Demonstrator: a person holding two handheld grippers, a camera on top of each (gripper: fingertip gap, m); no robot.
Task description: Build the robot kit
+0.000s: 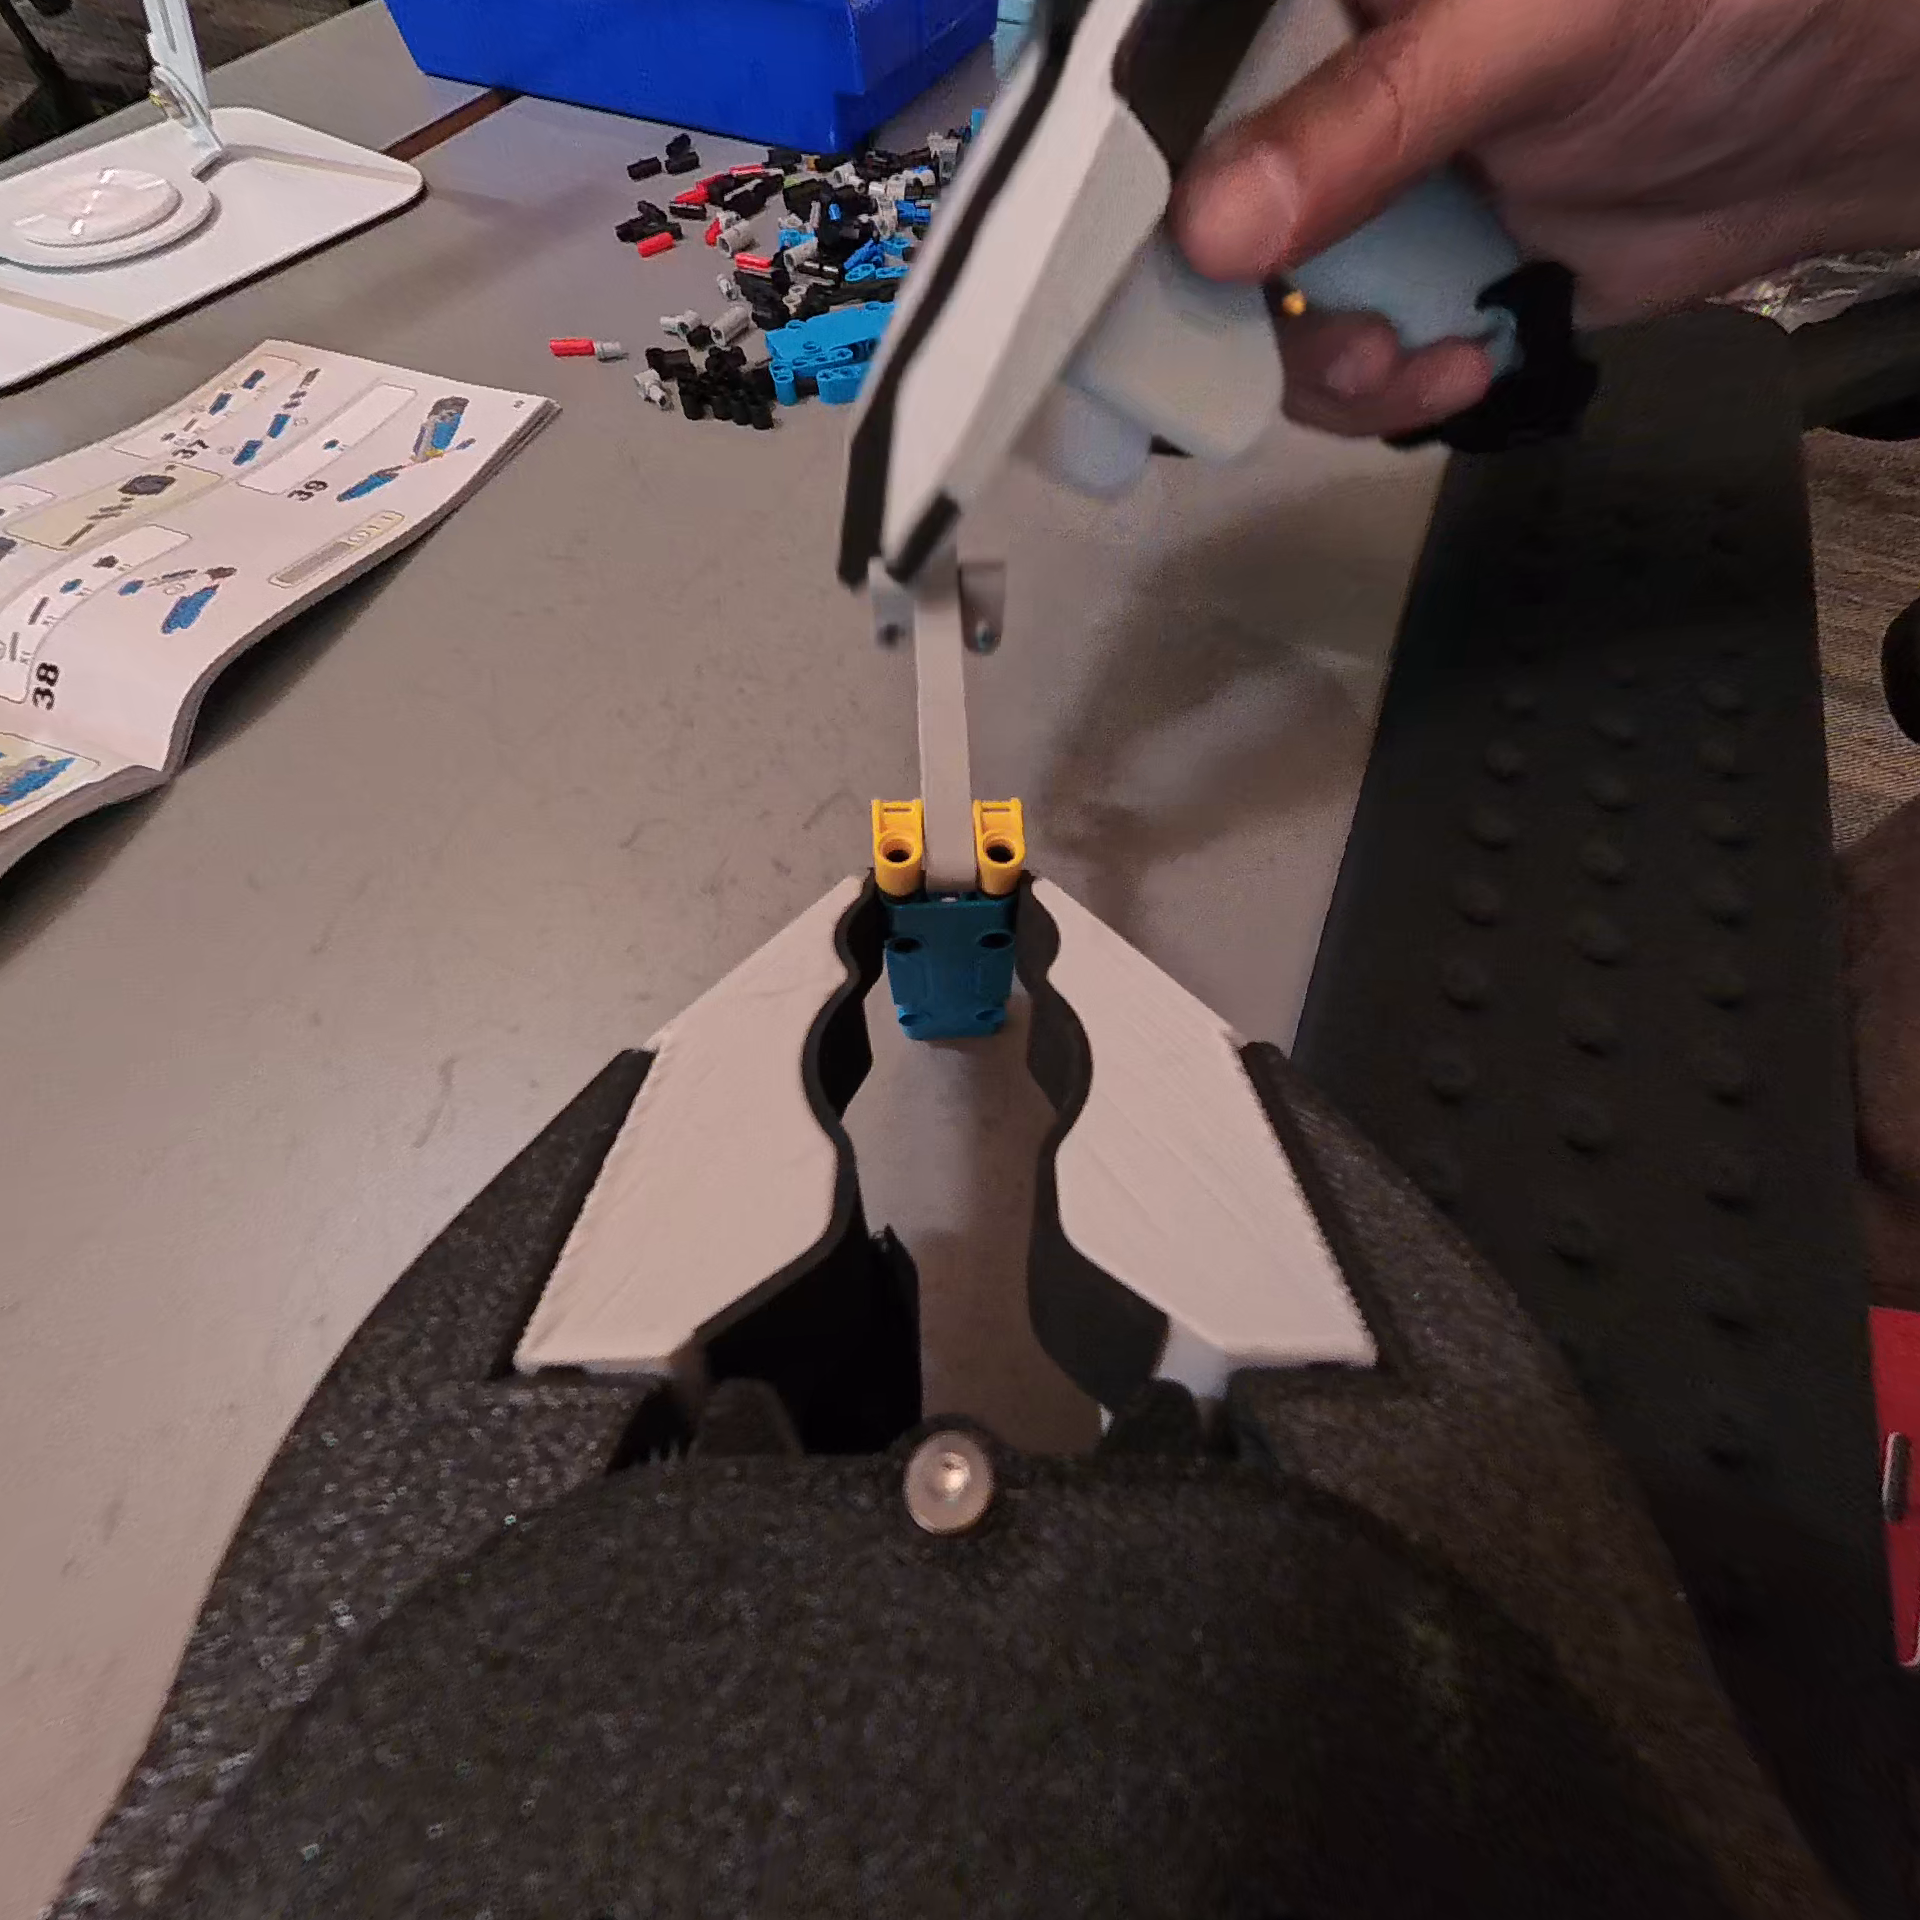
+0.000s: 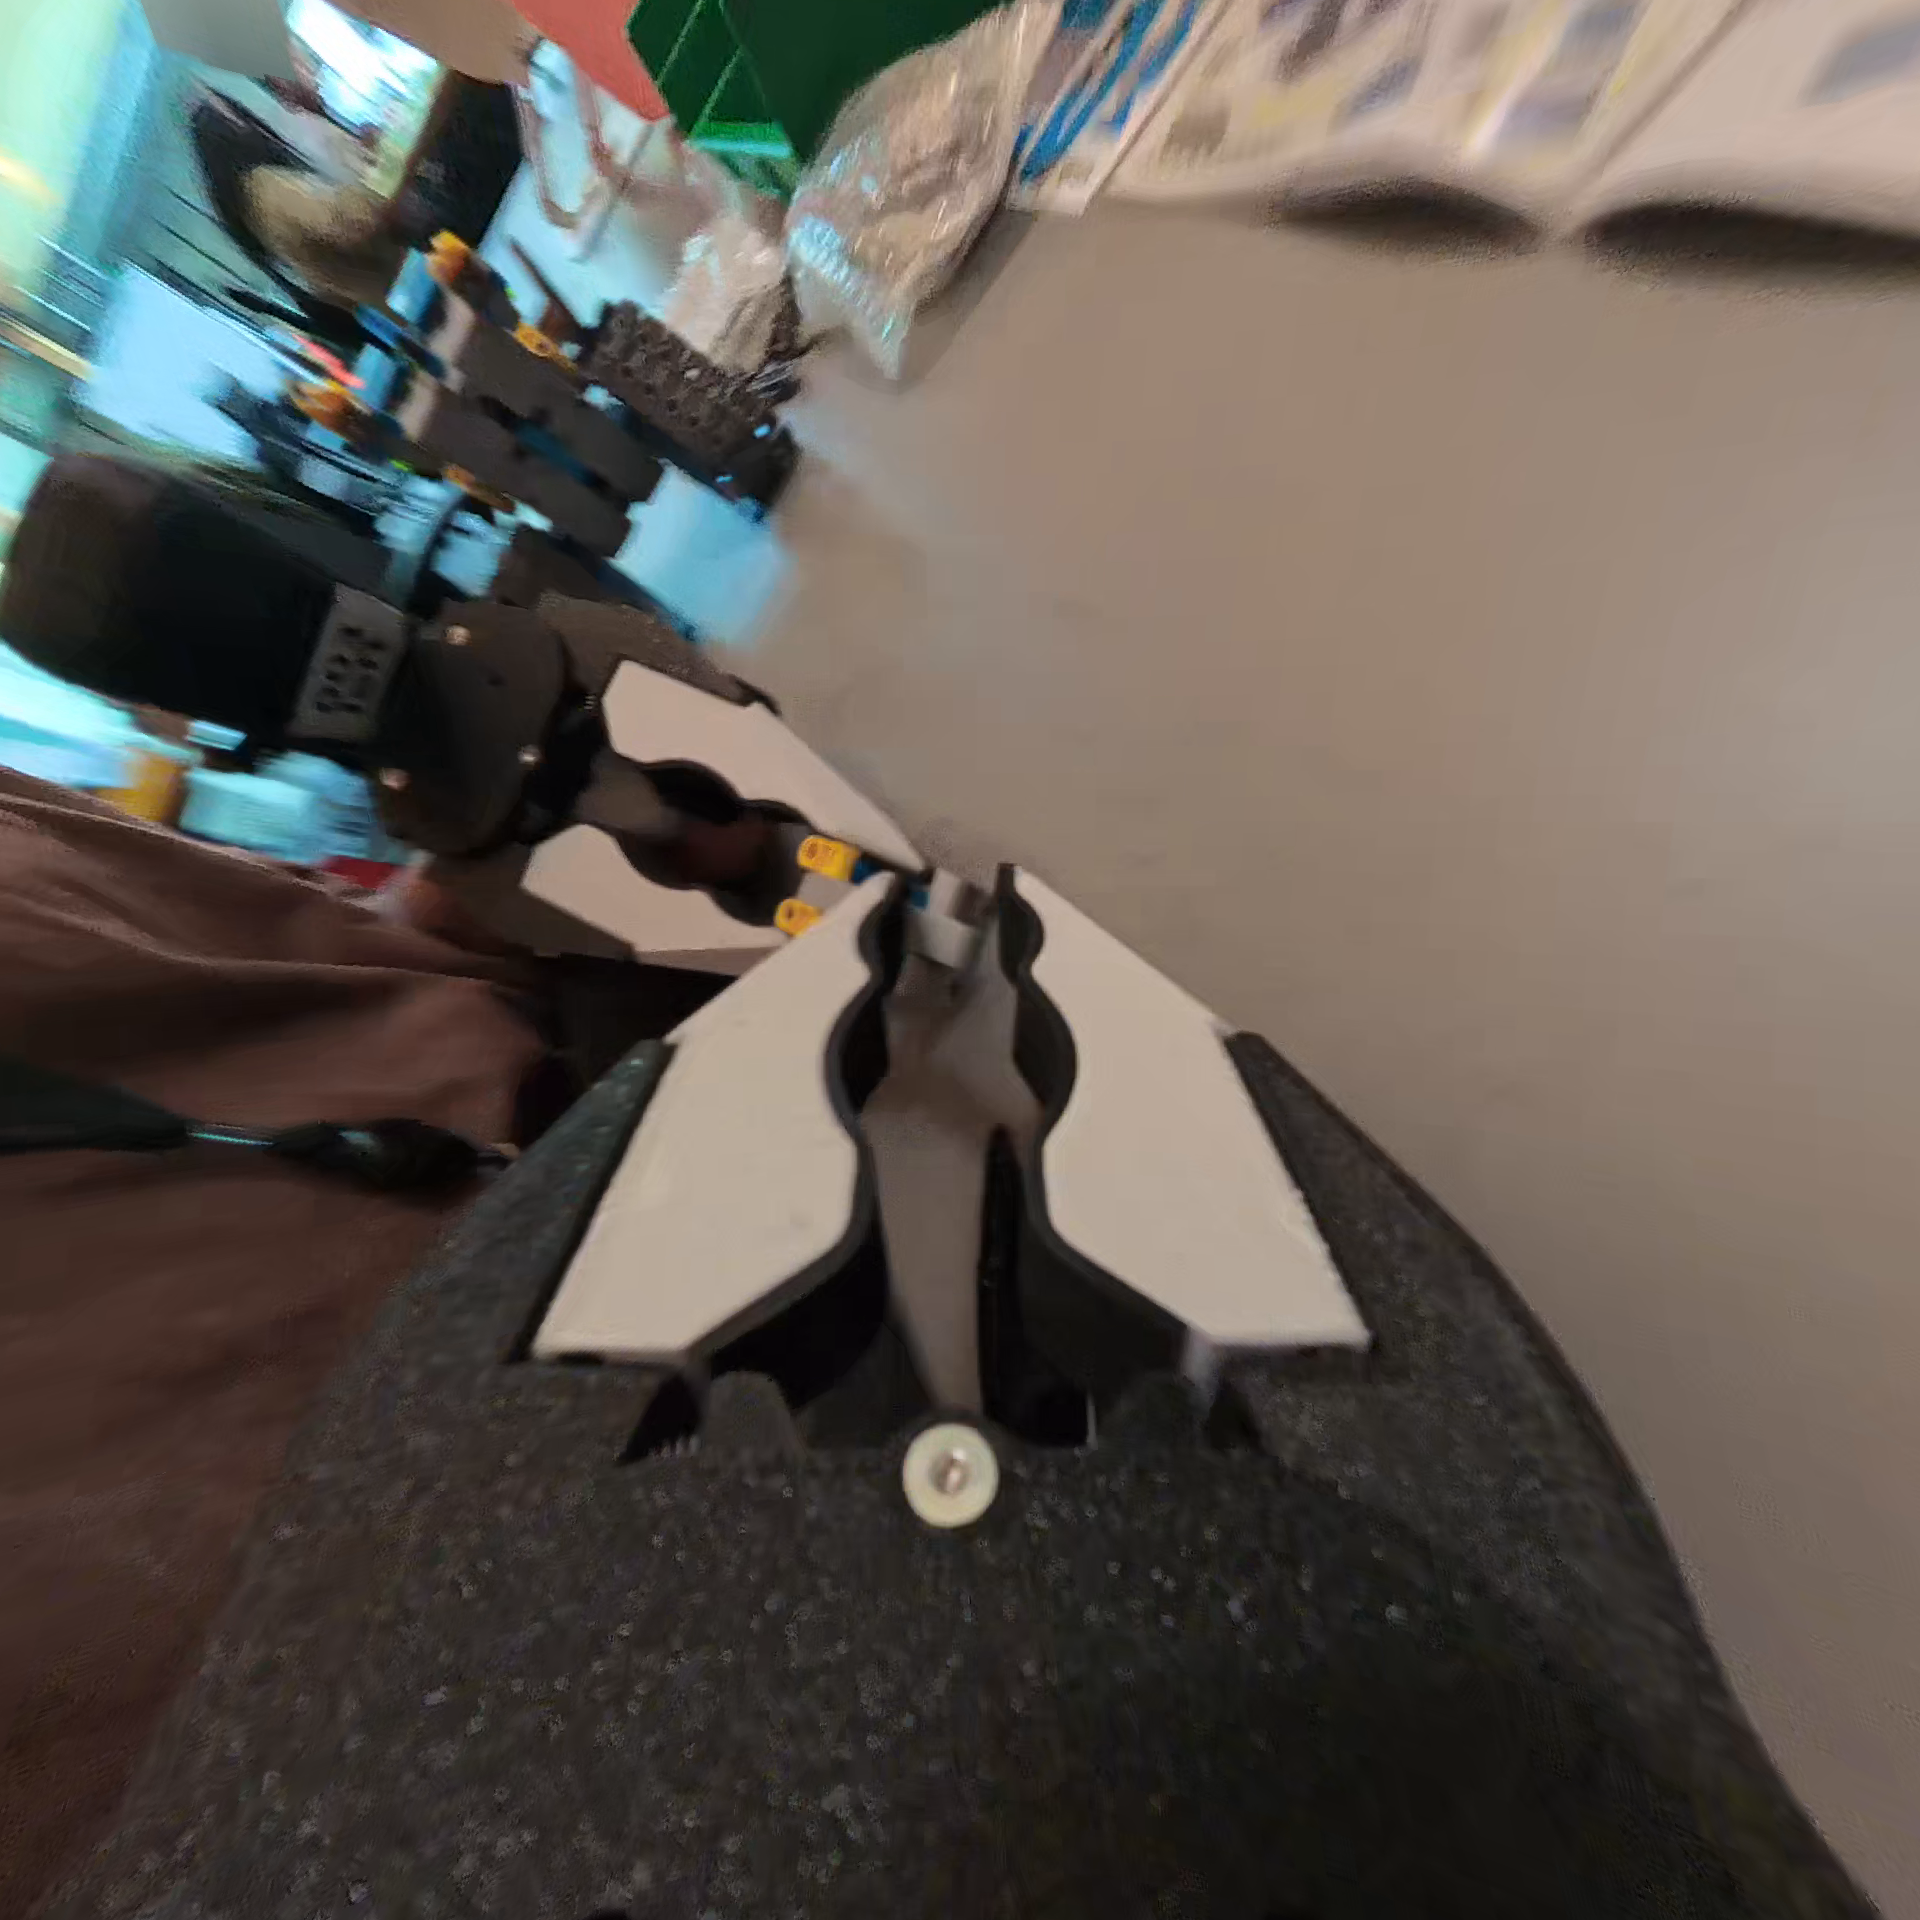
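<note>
1. The left gripper (image 1: 948,894) has its jaws clamped on a small teal block (image 1: 948,971), gripped at the fingertips above the grey table (image 1: 520,935).
2. Two yellow connectors (image 1: 899,844) sit on the far end of the teal block, and a long light-grey beam (image 1: 943,748) runs between them.
3. The right gripper (image 2: 945,899) comes in from above and to the right, held by a hand (image 1: 1558,177); its jaws are closed on the upper end of the grey beam.
4. In the right wrist view the picture is blurred, so the exact contact at the beam's end is hard to make out.
5. Beyond the grippers lies a loose pile of small parts (image 1: 790,281), black, red, grey and blue, near a blue bin (image 1: 686,52).
6. An open instruction booklet (image 1: 208,540) lies to the left, well apart from the grippers, with a white stand base (image 1: 156,208) behind it.
7. A black studded mat (image 1: 1579,883) runs along the right side, just beside the left gripper.
8. A clear plastic bag (image 2: 904,197) rests far off on the table.
</note>
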